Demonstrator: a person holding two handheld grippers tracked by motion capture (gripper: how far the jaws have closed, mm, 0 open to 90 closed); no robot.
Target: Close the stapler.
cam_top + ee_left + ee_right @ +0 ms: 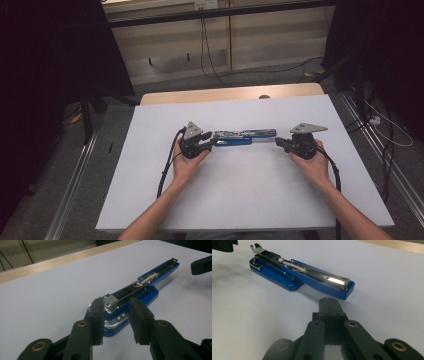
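We are working a blue-and-chrome stapler [244,136], swung open flat mid-bench [150,170]. Left gripper [116,315] fingers are spread astride its 9 o'clock end; right gripper [331,305] fingers are clenched empty at 3 o'clock — a nudge risks sliding it.

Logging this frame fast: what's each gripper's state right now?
Left gripper: open, jaws astride one end of the blue stapler, not clamped.
Right gripper: shut, empty, just short of the stapler's other end.
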